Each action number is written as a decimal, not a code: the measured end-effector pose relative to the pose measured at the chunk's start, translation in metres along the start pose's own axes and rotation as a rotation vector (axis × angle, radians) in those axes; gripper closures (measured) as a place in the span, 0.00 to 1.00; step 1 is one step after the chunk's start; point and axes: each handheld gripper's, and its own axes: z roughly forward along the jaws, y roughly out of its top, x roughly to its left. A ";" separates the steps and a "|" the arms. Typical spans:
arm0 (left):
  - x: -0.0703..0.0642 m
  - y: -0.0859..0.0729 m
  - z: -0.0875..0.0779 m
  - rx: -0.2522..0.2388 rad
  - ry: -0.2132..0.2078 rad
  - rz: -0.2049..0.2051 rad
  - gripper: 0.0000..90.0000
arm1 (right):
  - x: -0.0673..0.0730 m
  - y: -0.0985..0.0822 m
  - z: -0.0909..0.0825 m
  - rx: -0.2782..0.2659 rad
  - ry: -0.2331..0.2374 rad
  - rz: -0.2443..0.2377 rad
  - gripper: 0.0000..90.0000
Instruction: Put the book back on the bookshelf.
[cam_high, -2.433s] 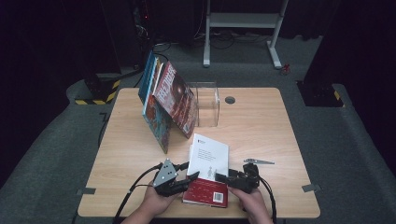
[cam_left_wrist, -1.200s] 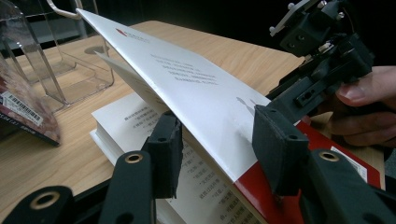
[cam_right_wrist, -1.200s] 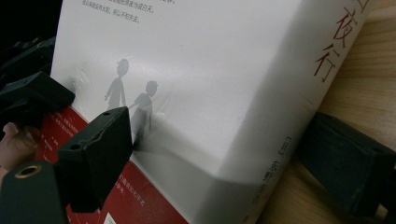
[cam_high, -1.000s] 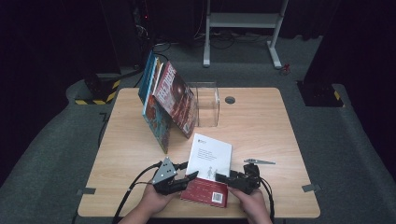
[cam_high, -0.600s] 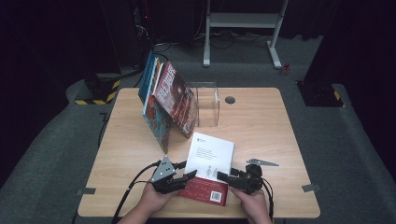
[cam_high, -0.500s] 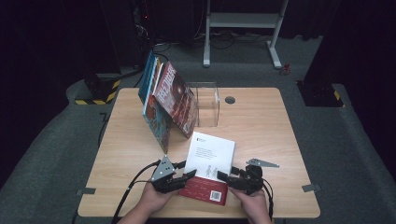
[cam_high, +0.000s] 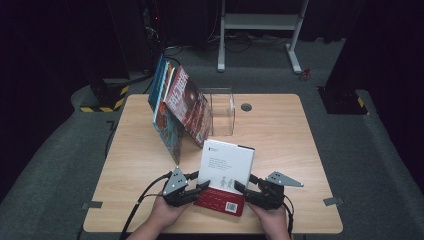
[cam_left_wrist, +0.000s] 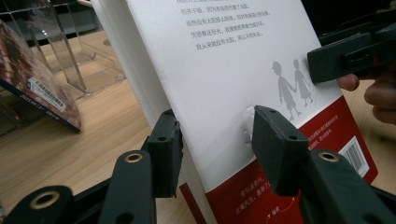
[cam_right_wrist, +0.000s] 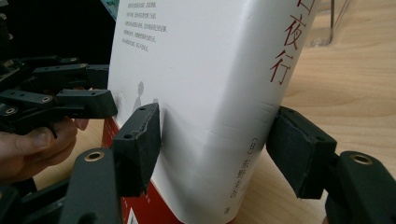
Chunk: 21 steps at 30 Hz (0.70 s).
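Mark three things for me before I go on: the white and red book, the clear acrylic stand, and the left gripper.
white and red book (cam_high: 226, 165): high view, on its white back cover.
clear acrylic stand (cam_high: 223, 112): high view, on its front wall.
left gripper (cam_left_wrist: 215, 140): left gripper view, midway between its fingertips.

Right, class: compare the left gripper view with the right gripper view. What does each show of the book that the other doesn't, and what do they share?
The left gripper view gives the white book from its page edge, the paper side. The right gripper view gives its spine, printed with red characters. Both share the white back cover with two grey figures above a red band.
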 end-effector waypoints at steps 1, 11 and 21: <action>0.000 0.000 0.000 -0.001 0.004 0.004 0.60 | 0.001 0.000 0.000 -0.004 -0.006 -0.012 0.40; -0.007 0.002 0.000 -0.015 0.051 0.044 0.60 | 0.007 0.001 -0.006 -0.061 -0.036 -0.083 0.43; -0.013 0.001 0.003 -0.010 0.103 0.096 0.63 | 0.016 0.002 -0.015 -0.154 -0.055 -0.192 0.49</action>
